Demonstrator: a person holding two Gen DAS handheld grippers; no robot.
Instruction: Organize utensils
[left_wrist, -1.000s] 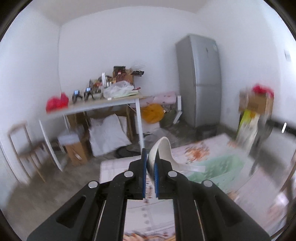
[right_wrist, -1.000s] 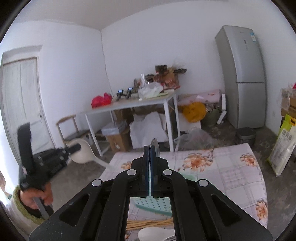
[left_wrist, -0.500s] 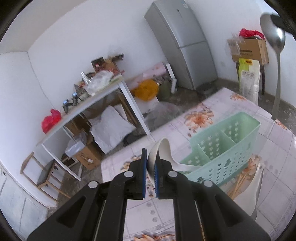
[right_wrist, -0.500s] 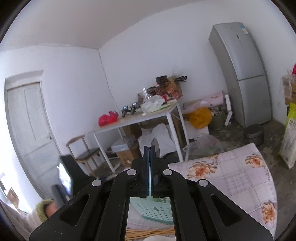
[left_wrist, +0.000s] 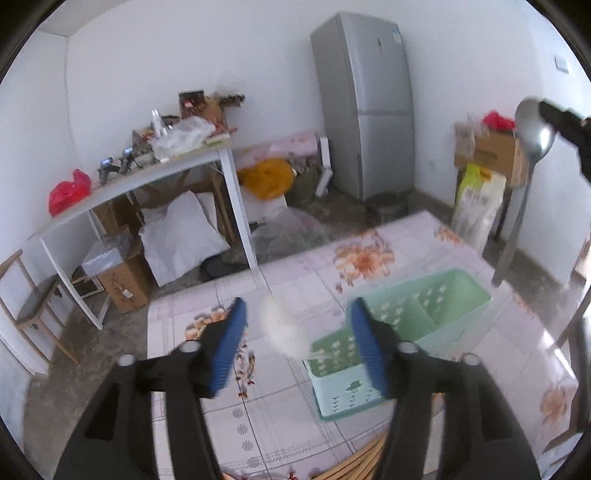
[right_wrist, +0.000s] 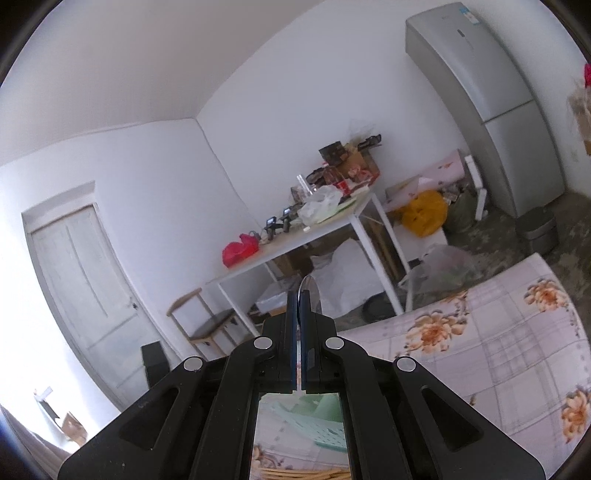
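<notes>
My left gripper (left_wrist: 298, 306) hangs above the flowered table, its jaws opening, and the blue pads (left_wrist: 227, 347) touch nothing. A white plastic spoon (left_wrist: 280, 326) shows as a blur between them, free of both pads, its lower end at the near compartment of the mint green utensil basket (left_wrist: 436, 314). At the upper right my right gripper (left_wrist: 565, 120) is shut on the bowl of a metal spoon (left_wrist: 532, 133), whose handle hangs down beside the basket's far end. In the right wrist view the right gripper (right_wrist: 298, 295) pinches that metal spoon (right_wrist: 312, 290), with the basket (right_wrist: 306, 417) below.
Wooden chopsticks (left_wrist: 362, 459) lie on the flowered tablecloth (left_wrist: 280, 417) in front of the basket. Beyond the table are a cluttered white table (left_wrist: 155, 177), a grey fridge (left_wrist: 365, 107), boxes and bags on the floor, and a small chair (left_wrist: 26, 306) at left.
The left jaws have sprung apart and let go of the white spoon, which now blurs downward at the basket. The right gripper has rolled and shifted, still shut on the metal spoon.
</notes>
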